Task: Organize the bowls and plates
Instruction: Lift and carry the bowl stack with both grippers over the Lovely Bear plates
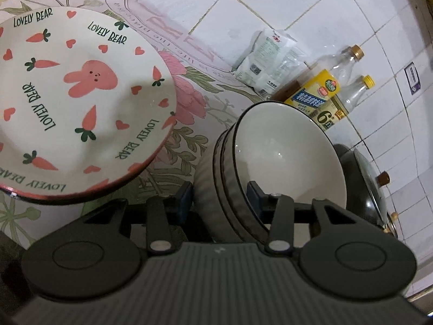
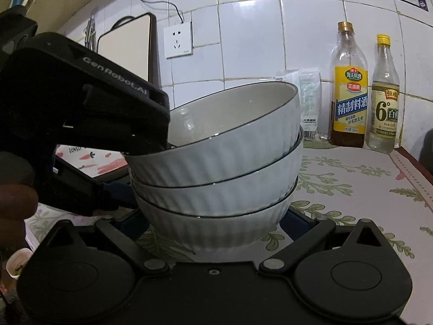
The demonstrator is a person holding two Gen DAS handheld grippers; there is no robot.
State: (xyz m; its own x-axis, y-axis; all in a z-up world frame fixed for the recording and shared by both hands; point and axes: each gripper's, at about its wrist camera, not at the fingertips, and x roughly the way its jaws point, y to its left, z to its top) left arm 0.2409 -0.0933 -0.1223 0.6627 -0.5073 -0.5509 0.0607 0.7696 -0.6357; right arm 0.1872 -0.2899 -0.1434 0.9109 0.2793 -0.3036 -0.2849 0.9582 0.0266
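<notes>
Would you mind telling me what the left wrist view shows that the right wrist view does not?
Only the left wrist view shows the whole rabbit-print plate from above and a dark lidded wok. Only the right wrist view shows the wall socket, the three stacked bowls in profile, and the left gripper with one of its jaws inside the top bowl and one outside. Both show the bowls, two bottles and the floral cloth.

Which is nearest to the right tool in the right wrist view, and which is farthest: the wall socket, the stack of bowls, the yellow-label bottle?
1. Stack of bowls: between the right tool's fingers, centre.
2. Yellow-label bottle: right, at the counter's back.
3. Wall socket: upper left, on the tiled wall.
</notes>
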